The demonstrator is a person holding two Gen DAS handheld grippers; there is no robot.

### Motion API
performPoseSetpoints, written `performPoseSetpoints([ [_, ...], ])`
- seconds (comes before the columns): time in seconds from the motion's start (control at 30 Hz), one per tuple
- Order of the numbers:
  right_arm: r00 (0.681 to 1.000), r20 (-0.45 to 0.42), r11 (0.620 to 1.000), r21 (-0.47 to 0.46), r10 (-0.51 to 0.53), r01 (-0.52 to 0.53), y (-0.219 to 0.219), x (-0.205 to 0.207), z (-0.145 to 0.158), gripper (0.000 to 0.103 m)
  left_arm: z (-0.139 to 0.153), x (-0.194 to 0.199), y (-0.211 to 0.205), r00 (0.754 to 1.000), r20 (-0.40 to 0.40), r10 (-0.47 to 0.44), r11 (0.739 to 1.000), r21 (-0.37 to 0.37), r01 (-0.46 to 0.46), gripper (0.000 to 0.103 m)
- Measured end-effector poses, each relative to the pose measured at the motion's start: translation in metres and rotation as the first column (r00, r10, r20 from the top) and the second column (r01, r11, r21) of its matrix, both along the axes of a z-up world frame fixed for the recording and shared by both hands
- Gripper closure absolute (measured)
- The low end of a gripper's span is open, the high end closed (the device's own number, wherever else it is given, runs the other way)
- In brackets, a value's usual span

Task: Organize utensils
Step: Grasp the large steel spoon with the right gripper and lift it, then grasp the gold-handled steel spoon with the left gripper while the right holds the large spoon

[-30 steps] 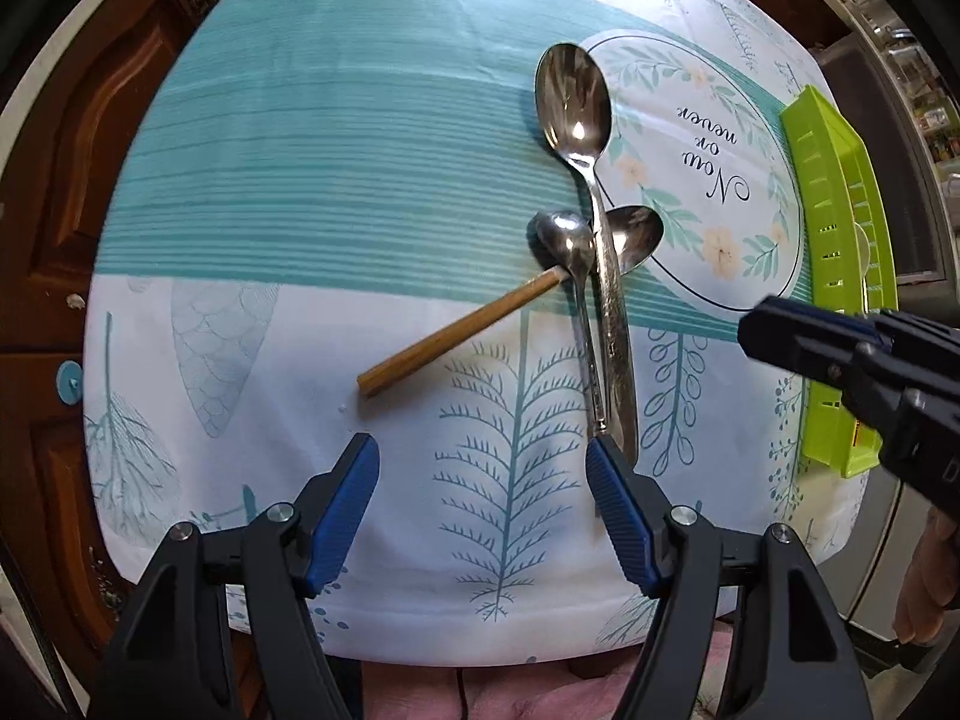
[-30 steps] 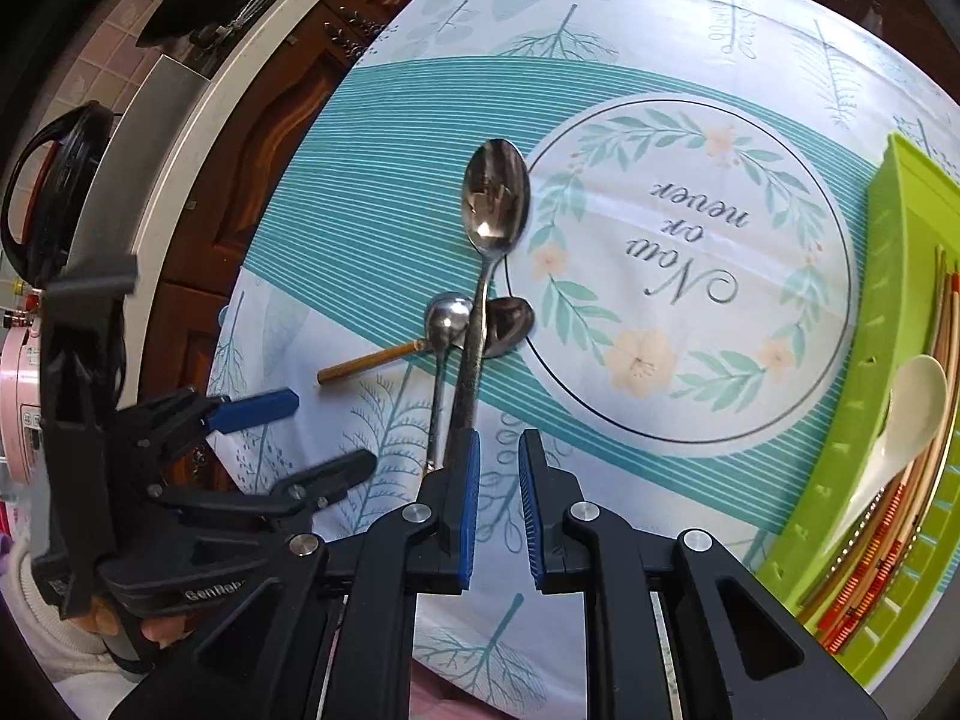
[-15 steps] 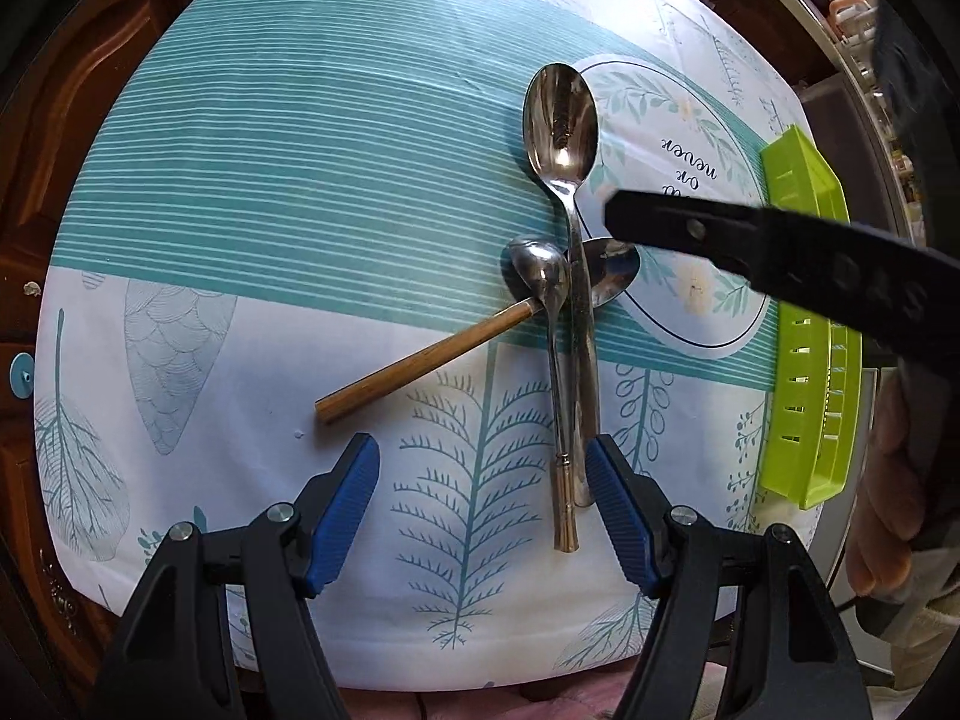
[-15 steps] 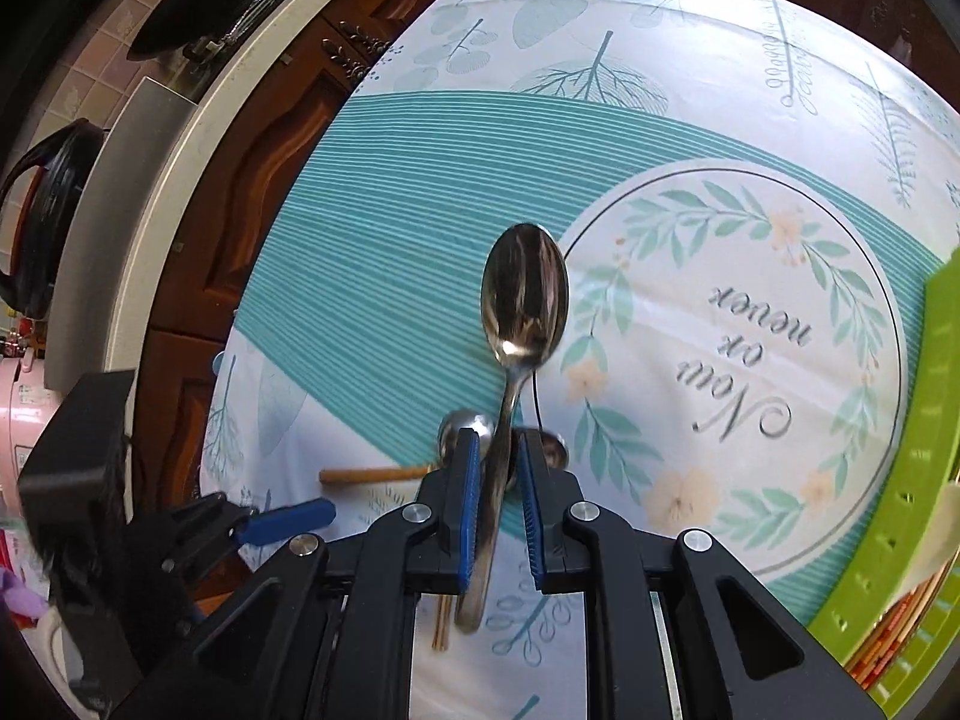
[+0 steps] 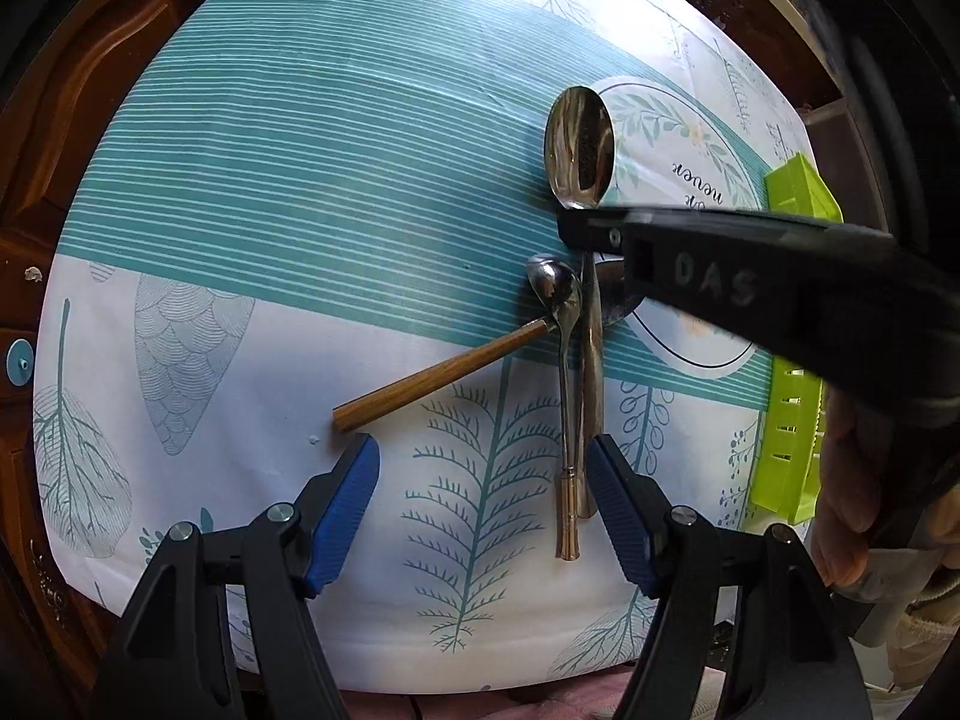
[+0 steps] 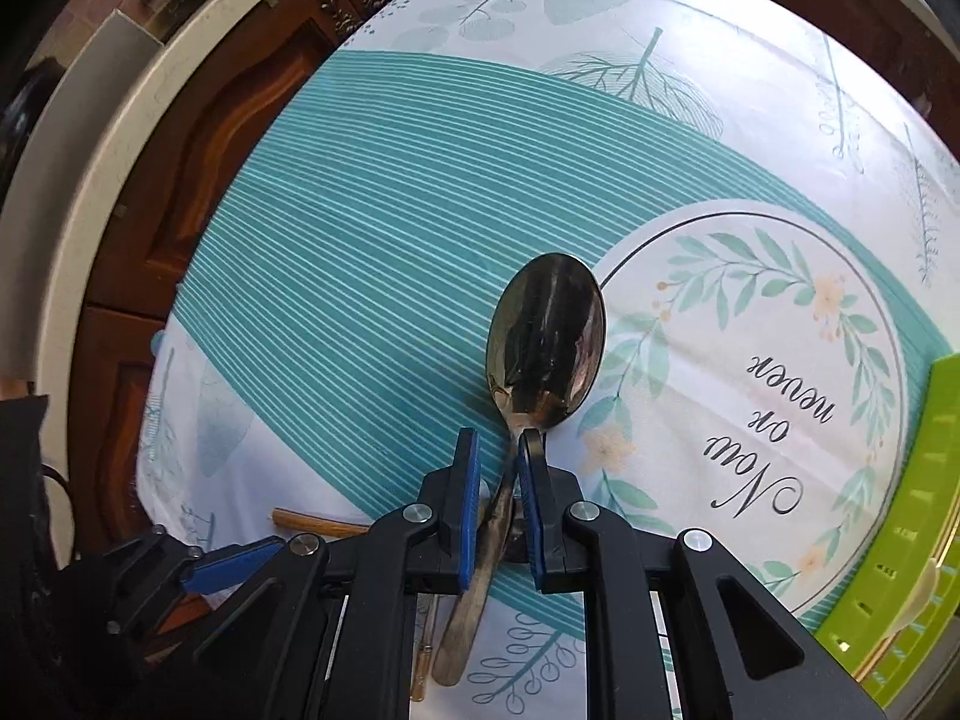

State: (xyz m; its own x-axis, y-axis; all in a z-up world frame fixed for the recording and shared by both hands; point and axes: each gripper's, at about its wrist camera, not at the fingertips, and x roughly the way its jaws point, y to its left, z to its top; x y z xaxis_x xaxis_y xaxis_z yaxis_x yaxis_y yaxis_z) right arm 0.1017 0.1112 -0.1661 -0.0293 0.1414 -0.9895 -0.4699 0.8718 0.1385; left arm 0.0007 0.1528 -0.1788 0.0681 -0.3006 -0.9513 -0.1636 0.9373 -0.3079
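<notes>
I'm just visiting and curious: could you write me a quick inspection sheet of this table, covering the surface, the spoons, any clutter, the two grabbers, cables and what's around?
Surface: tablecloth, teal stripes and leaf prints.
Job's things: large metal spoon; small metal spoon beside its handle; wooden-handled spoon crossing under both; green tray holding other utensils.
Clutter: nothing seen.
Grippers: right gripper straddles the large spoon's neck, jaws narrow, contact unclear; left gripper wide open, empty.
Cables: nothing seen.
Surroundings: wooden cabinet doors, pale countertop edge.
</notes>
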Motion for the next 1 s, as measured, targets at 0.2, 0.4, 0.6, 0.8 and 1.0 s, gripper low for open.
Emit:
performPoseSetpoints([
  [0.2, 0.999, 0.034, 0.996, -0.080, 0.034, -0.031, 0.011, -0.008, -0.002, 0.092, 0.003, -0.005, 0.010, 0.999, 0.004, 0.035, 0.999, -0.005, -0.035, 0.033],
  [0.4, 0.999, 0.032, 0.998, -0.057, -0.010, 0.012, 0.013, -0.007, -0.001, 0.097, 0.007, -0.006, 0.014, 0.999, 0.010, 0.042, 0.999, 0.001, -0.042, 0.033],
  [0.6, 0.999, -0.007, 0.999, 0.017, -0.043, 0.043, -0.006, -0.005, 0.008, 0.098, 0.008, -0.009, 0.014, 0.999, 0.007, 0.040, 0.999, 0.000, -0.040, 0.033],
  [0.8, 0.994, -0.025, 0.989, 0.104, -0.106, 0.108, -0.052, -0.014, 0.017, 0.098, 0.006, -0.013, 0.012, 0.999, 0.004, 0.040, 0.998, -0.048, -0.040, 0.034],
  [1.0, 0.985, -0.040, 0.973, 0.153, -0.168, 0.172, -0.100, -0.033, 0.022, 0.098, 0.004, -0.007, -0.008, 1.000, 0.014, 0.004, 0.998, -0.055, -0.003, 0.044],
])
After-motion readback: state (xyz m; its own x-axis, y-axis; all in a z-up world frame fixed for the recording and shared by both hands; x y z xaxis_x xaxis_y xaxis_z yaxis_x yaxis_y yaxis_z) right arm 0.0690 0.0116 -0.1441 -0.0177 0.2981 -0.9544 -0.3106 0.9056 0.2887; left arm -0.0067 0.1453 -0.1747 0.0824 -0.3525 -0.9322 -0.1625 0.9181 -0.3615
